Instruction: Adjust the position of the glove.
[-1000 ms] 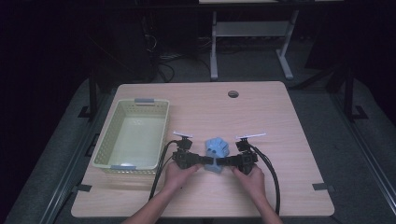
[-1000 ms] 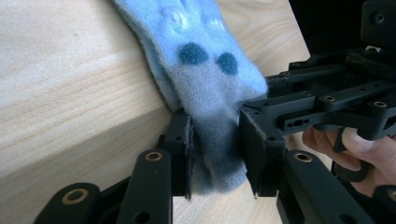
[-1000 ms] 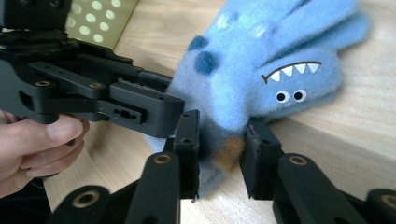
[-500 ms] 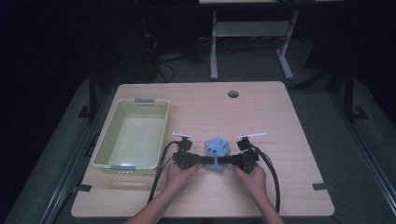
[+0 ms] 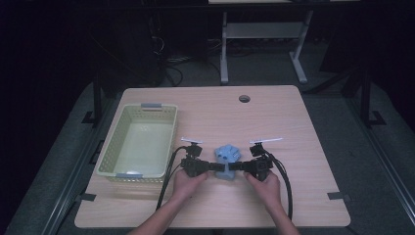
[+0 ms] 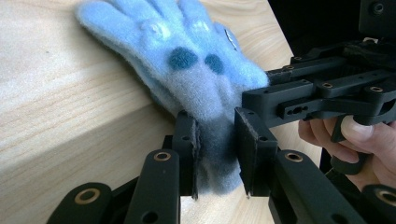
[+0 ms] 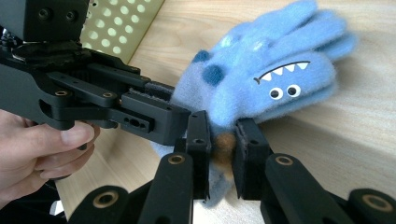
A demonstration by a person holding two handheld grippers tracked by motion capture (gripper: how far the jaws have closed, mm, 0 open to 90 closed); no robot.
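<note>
I am holding a blue fleece glove [image 5: 228,154] on the wooden table [image 5: 303,127], just right of the pale green basket [image 5: 110,149], which is sitting empty. My left gripper [image 6: 217,156] is clamping the cuff end of the glove, its 2 jaws pressing a thick fold of fleece between them. My right gripper [image 7: 219,147] is pinching the same cuff region from the opposite side, its jaws closing on blue fabric with a patch of brown showing in the gap. I am judging the glove to be light, soft and limp: it will be sagging and folding wherever I am not supporting it, though the fuzzy pile should be gripping well, not slipping. The cuff seems the best hold, being thick enough to fill the jaws.
</note>
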